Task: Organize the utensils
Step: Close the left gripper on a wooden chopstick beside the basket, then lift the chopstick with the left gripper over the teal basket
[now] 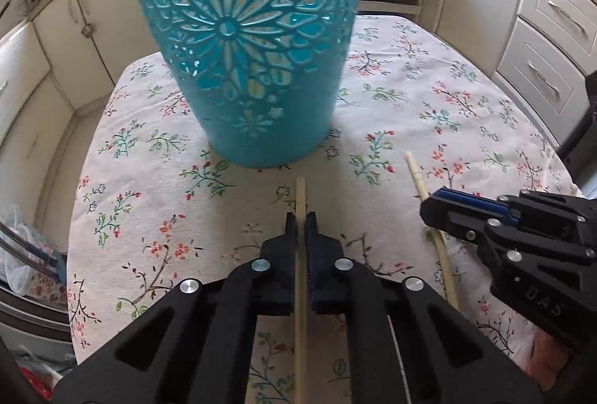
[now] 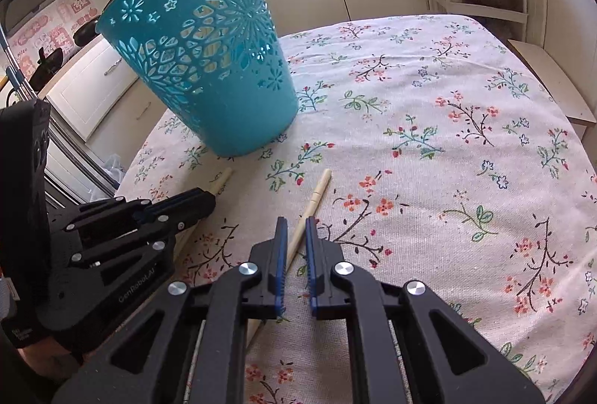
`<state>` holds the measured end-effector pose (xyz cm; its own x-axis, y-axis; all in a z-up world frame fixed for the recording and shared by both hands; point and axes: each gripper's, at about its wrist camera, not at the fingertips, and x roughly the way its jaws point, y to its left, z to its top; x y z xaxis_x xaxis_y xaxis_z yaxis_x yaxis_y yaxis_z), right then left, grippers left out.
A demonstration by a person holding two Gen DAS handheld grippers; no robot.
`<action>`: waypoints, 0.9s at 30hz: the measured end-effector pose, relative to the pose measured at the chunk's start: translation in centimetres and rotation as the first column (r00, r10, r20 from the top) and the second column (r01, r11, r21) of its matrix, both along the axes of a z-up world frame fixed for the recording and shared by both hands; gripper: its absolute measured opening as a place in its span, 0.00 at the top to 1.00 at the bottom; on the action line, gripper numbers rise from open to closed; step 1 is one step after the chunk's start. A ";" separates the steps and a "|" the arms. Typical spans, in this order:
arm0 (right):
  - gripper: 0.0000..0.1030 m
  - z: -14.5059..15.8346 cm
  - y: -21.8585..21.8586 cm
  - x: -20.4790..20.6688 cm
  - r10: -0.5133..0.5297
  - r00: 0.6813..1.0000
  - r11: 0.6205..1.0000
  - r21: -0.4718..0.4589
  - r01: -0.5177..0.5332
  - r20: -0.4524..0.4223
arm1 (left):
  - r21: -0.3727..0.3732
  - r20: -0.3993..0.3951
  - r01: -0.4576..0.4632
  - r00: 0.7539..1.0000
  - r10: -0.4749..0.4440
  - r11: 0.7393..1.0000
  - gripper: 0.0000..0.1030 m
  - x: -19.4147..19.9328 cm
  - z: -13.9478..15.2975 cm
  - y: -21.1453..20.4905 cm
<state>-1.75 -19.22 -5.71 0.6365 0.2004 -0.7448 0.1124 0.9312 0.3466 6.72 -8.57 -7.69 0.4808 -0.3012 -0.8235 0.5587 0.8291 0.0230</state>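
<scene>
Left hand-held gripper [image 2: 209, 199] marked "GenRoboLAI" clamps chopstick [image 1: 300, 202]; right hand-held gripper [image 1: 425, 208] marked "DAS".

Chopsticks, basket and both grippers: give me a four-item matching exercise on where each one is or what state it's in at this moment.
Column 1:
1. left gripper
2. right gripper
3. teal basket
4. second chopstick

Column 2:
A. upright on the floral tablecloth
B. shut on a chopstick
C. lying on the cloth, running between open jaws
D. open, jaws either side of a chopstick, not clamping it

Pairs: 1-B, 2-D, 3-A, 4-C
</scene>
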 end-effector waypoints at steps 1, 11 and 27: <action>0.89 0.0 -0.1 0.0 0.002 1.000 1.000 0.002 -0.002 0.001 | -0.008 -0.009 0.002 1.000 -0.002 1.000 0.95 -0.1 0.0 0.0; 0.89 0.0 -0.3 0.1 0.001 1.000 1.000 0.004 -0.001 0.002 | -0.029 -0.014 0.016 1.000 -0.017 0.999 0.95 -1.3 1.4 1.7; 0.80 0.1 -0.6 0.0 0.029 0.999 0.999 0.023 -0.030 0.014 | -0.121 -0.011 0.080 0.997 -0.082 0.989 0.95 -3.6 5.3 4.1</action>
